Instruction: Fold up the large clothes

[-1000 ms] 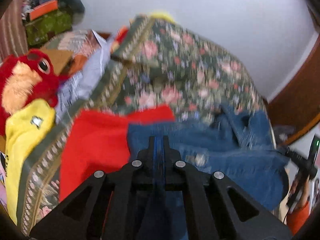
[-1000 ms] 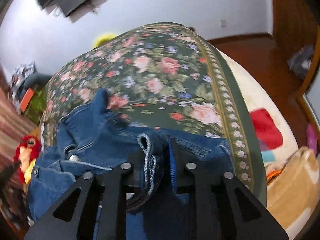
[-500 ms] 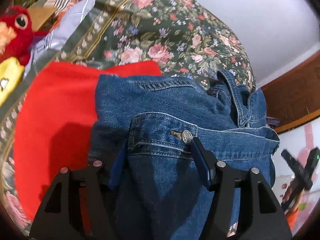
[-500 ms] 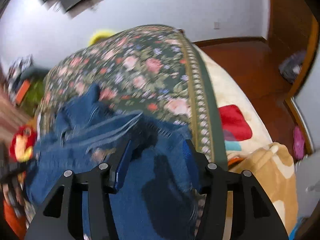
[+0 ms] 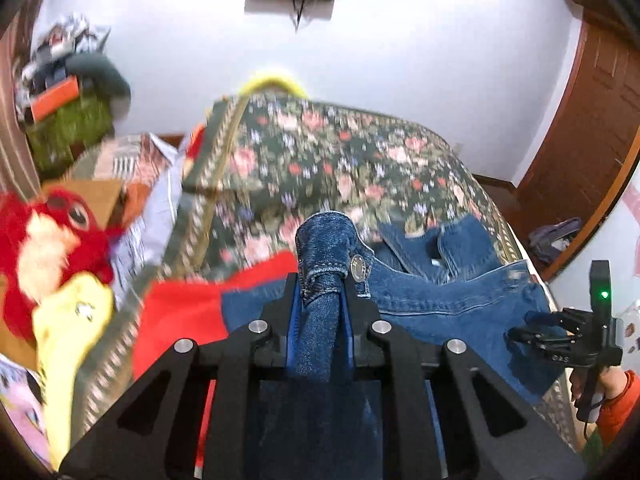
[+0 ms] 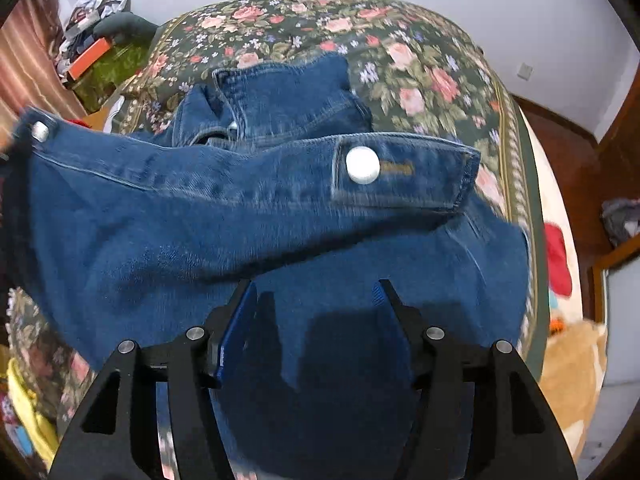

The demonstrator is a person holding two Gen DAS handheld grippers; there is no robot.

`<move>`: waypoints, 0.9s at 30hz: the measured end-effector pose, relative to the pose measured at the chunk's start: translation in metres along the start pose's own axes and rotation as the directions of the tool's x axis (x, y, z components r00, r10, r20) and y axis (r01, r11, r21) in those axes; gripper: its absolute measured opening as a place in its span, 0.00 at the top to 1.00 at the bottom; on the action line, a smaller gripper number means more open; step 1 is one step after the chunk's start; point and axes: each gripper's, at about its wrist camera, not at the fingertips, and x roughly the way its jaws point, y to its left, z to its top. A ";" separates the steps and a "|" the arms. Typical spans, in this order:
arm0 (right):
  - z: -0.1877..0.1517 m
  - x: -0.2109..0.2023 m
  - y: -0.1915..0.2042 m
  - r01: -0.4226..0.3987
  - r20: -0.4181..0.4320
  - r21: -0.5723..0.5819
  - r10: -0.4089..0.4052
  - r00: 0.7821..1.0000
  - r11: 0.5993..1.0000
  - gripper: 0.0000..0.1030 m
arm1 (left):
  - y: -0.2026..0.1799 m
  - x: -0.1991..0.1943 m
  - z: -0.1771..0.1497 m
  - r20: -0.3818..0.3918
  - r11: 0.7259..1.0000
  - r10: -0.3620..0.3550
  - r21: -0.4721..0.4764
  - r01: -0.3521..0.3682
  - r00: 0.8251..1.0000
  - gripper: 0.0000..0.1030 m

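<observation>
A blue denim garment [image 5: 460, 300] lies spread on a floral bedspread [image 5: 320, 152]. My left gripper [image 5: 322, 292] is closing and pinches a raised fold of the denim beside a metal button [image 5: 358, 269]. In the right wrist view the same denim garment [image 6: 160, 216] fills the middle, with a cuff and its white button [image 6: 362, 165] lying across it. My right gripper [image 6: 315, 288] hovers just above the cloth. Its jaws are opening and nothing is pressed between them. The right gripper [image 5: 560, 336] also shows at the left view's right edge.
A red cloth [image 5: 180, 312] lies under the denim's left side. A red plush toy [image 5: 48, 232] and a yellow item [image 5: 68, 332] sit at the bed's left. Cluttered shelves [image 5: 60, 100] stand beyond. A wooden door [image 5: 592, 120] is to the right.
The left gripper let go, opened over the buttoned band, then closed on a fold of it and rose. The right gripper released the denim edge, opened, and swung over the garment.
</observation>
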 end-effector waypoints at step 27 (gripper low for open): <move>-0.049 -0.006 0.026 0.160 -0.003 -0.085 -0.160 0.987 0.984 0.11 | 0.036 0.034 -0.103 -0.275 0.998 0.059 -0.015 -0.065 0.960 0.45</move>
